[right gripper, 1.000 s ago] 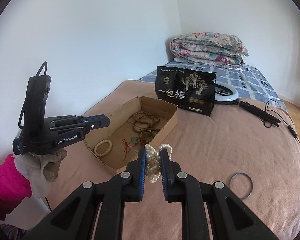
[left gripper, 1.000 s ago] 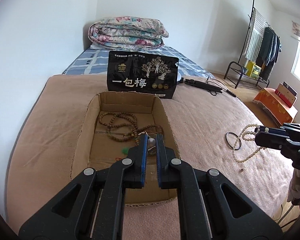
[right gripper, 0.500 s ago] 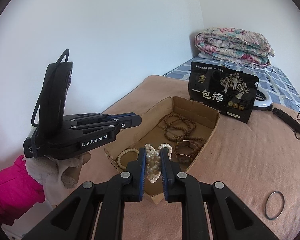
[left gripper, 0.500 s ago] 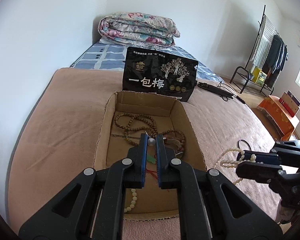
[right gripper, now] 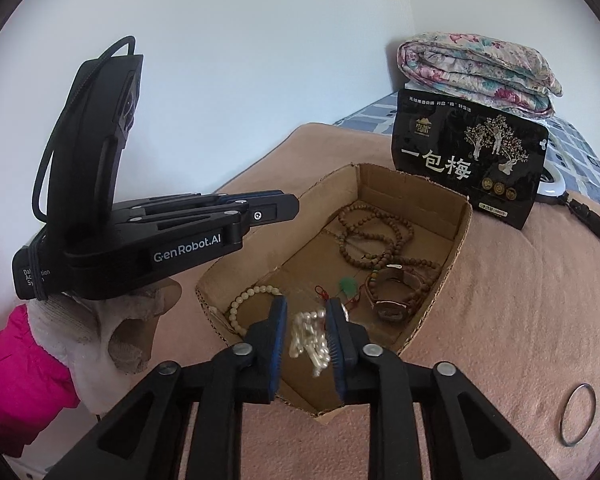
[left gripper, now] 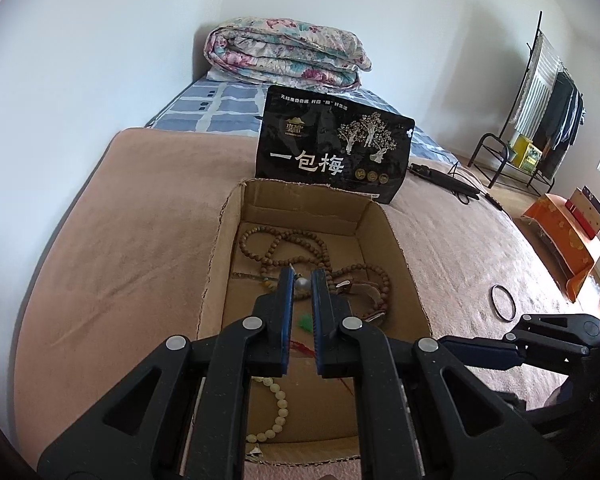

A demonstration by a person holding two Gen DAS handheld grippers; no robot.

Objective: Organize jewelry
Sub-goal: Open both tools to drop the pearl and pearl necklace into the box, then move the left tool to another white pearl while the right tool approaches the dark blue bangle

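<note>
An open cardboard box [left gripper: 216, 248] [right gripper: 462, 224] lies on the tan blanket. In it are a brown wooden bead necklace [left gripper: 284, 244] [right gripper: 364, 232], a watch [right gripper: 396, 292], a green and red charm [right gripper: 346, 286] and a cream bead bracelet [left gripper: 278, 408] [right gripper: 248, 300]. My right gripper [right gripper: 307, 312] hangs over the box's near end, jaws parted, with a white pearl necklace [right gripper: 308, 338] blurred and loose between them. My left gripper [left gripper: 302, 280] is over the box, jaws nearly together with a small silver bead [left gripper: 302, 285] between the tips. A thin metal bangle [left gripper: 503, 303] [right gripper: 576, 414] lies on the blanket to the right.
A black snack bag [left gripper: 332, 148] [right gripper: 468, 160] stands behind the box. A folded floral quilt [left gripper: 284, 56] lies at the bed's head. A ring light with cable [right gripper: 580, 204] lies behind right. A clothes rack [left gripper: 540, 108] and an orange box [left gripper: 568, 240] stand beside the bed.
My right gripper moved left over the box and its jaws opened, loosening the pearl necklace. My left gripper shifted left and closer above the box.
</note>
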